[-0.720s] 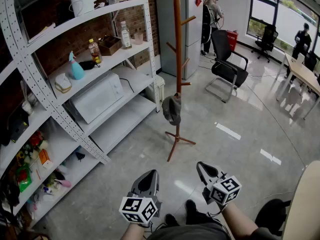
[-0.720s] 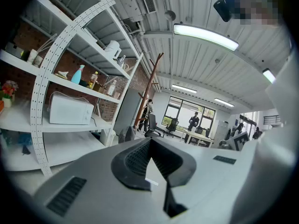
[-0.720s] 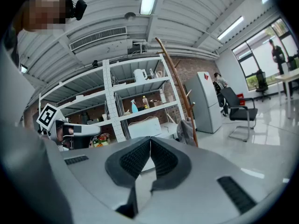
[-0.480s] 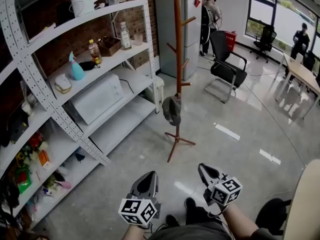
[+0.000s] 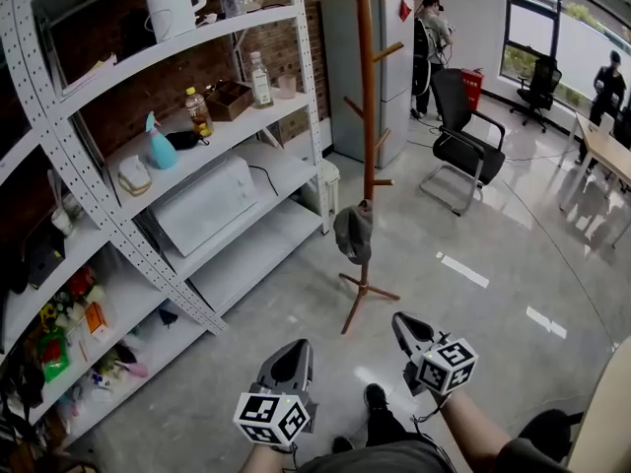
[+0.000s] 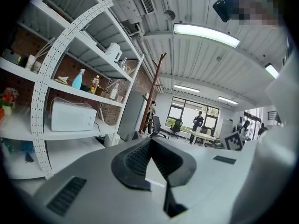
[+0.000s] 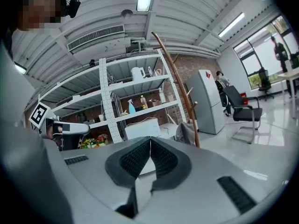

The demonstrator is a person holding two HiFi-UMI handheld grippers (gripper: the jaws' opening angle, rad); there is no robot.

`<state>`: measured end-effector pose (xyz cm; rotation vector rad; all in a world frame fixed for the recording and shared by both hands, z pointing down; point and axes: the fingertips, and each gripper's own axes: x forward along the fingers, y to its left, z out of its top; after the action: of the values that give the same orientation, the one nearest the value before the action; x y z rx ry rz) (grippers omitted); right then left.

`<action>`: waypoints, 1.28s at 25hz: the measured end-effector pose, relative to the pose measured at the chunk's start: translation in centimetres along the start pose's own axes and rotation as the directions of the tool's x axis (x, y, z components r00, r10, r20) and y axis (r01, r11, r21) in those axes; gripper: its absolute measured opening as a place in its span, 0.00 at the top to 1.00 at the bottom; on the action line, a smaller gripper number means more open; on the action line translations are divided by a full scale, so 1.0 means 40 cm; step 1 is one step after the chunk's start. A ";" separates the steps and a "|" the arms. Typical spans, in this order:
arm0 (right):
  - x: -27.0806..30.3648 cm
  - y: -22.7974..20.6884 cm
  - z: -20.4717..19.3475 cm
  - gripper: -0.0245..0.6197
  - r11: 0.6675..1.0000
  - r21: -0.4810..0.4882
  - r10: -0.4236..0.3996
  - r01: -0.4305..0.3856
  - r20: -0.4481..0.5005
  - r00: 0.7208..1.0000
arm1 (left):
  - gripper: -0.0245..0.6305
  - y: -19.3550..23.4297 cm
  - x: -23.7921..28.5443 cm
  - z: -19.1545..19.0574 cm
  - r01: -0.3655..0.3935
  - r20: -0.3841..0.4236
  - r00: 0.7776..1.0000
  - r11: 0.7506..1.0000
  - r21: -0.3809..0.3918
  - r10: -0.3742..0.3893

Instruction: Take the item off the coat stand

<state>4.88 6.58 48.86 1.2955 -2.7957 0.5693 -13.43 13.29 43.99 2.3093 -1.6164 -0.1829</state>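
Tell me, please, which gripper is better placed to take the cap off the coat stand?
Right, probably: the right gripper is nearer the cap, and its view faces the cap more squarely.

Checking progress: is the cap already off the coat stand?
No, the grey cap hangs on a low peg of the coat stand.

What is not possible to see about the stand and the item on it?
- Head view: the top of the stand is cut off by the upper edge.
- Head view: the cap hides the peg that holds it.
- Right gripper view: the right gripper covers the cap's lower part.
- Left gripper view: the cap is tiny, partly behind the left gripper.
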 end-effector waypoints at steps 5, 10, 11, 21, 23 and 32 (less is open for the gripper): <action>0.102 -0.061 0.046 0.95 0.999 -0.029 0.028 -0.028 -0.011 1.000 | 0.95 0.038 0.091 0.014 -0.030 -0.007 1.000 1.000 -0.001 0.030; 0.175 -0.139 0.064 0.95 0.998 -0.061 0.031 -0.033 -0.022 0.999 | 0.95 0.066 0.203 0.007 -0.045 -0.021 0.999 0.999 -0.012 0.045; 0.186 -0.152 0.071 0.95 0.997 -0.063 0.032 -0.033 -0.024 0.999 | 0.95 0.065 0.224 0.006 -0.045 -0.026 0.999 0.999 -0.009 0.045; 0.263 -0.296 0.109 0.95 0.996 -0.071 0.045 -0.047 -0.035 0.998 | 0.95 0.064 0.384 0.025 -0.065 -0.031 0.997 0.998 -0.005 0.065; 0.273 -0.320 0.117 0.95 0.996 -0.070 0.048 -0.050 -0.033 0.998 | 0.95 0.056 0.414 0.024 -0.063 -0.033 0.997 0.998 0.001 0.063; 0.294 -0.436 0.154 0.95 0.995 -0.071 0.069 -0.070 -0.025 0.997 | 0.95 0.034 0.531 0.040 -0.088 -0.013 0.996 0.996 0.020 0.089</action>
<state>10.93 -14.43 50.54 1.1754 -2.8240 0.4773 -7.59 -7.23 44.54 2.2424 -1.7170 -0.1317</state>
